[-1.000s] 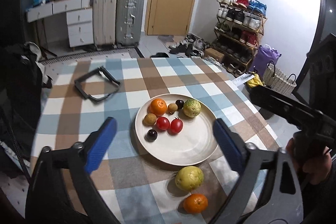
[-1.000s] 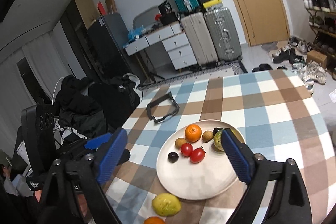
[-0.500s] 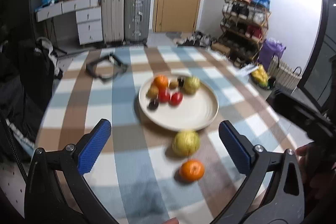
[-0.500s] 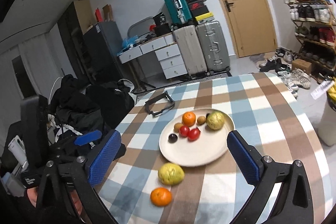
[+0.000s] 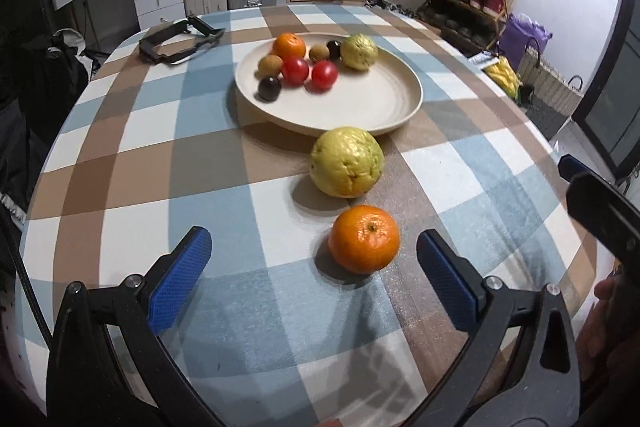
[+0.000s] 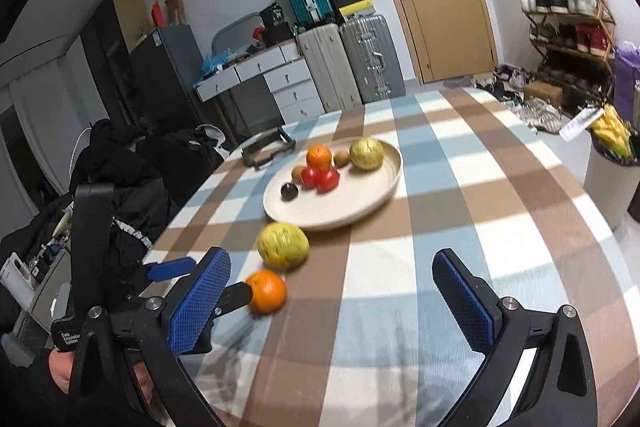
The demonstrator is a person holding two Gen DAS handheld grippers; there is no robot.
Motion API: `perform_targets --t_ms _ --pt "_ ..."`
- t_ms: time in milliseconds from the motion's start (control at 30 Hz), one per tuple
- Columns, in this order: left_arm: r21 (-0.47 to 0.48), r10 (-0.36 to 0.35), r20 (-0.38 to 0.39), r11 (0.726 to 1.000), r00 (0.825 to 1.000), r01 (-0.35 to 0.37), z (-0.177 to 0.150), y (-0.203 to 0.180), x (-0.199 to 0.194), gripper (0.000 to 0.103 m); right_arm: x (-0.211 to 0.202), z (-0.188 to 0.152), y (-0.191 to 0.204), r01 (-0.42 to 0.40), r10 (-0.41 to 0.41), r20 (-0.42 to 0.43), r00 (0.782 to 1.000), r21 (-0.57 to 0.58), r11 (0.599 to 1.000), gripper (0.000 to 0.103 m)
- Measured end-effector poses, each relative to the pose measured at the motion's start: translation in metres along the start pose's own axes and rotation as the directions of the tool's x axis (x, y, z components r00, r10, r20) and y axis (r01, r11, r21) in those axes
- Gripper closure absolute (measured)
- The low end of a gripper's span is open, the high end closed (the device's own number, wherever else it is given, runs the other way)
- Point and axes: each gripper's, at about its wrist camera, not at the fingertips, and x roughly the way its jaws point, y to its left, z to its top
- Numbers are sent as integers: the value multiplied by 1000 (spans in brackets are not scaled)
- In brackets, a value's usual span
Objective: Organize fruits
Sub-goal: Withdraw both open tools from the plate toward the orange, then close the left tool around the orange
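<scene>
A cream plate [image 5: 360,103] [image 6: 360,203] on the checked tablecloth holds an orange, two red tomatoes, a yellow-green guava and several small brown and dark fruits. In front of the plate lie a loose yellow-green guava [image 5: 346,161] [image 6: 283,245] and a loose orange [image 5: 364,239] [image 6: 266,291]. My left gripper [image 5: 310,273] is open and empty, low over the table, with the loose orange just ahead between its fingers. My right gripper [image 6: 332,301] is open and empty, to the right of the loose orange.
A black frame-like object [image 5: 180,39] lies at the table's far left. The round table's edge [image 5: 576,187] curves close on the right. Suitcases [image 6: 352,67], drawers and a shoe rack [image 6: 560,27] stand beyond the table. Dark bags [image 6: 120,179] sit at the left.
Both grippers have pulled back and dropped lower toward the table's near edge. The loose orange and guava now sit much closer to the left gripper. Both stay open.
</scene>
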Motion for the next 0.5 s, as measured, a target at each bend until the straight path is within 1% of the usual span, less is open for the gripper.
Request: perform_targets --t_ms 33,133,200,233,300,333,367,400,467,500 --pt "5 1 -2 1000 1000 -1 0 -2 3 1 1 -2 -1 1 -1 -6 1000 2 1000 0" --pt "19 -25 8 1000 1000 24 5 -7 8 1 2 -9 -5 7 -7 -15 1000 4 1000 0" --pt "35 -40 15 999 999 39 8 -10 9 7 3 -9 -8 -2 2 -21 1000 12 1000 0" --pt "44 -44 14 998 999 44 9 -12 11 10 4 -11 -10 -23 24 -29 999 24 999 0" --pt "53 -65 5 996 998 65 11 -15 13 24 6 -12 -13 -37 39 -35 999 37 999 0" --pt "53 -82 -6 995 997 82 11 -16 15 27 7 -12 -13 -35 37 -37 999 37 999 0" --pt "51 -95 -14 994 995 95 11 -15 16 35 8 -12 -14 -33 35 -41 999 38 999 0" --pt "42 -110 -21 993 994 111 11 -15 17 51 9 -12 -14 -32 34 -43 998 40 999 0" --pt "19 -148 -33 989 988 149 9 -11 19 66 12 -12 -16 -29 31 -50 998 47 998 0" --pt "10 -158 -29 987 987 158 8 -10 19 66 14 -12 -17 -27 30 -53 998 50 998 0"
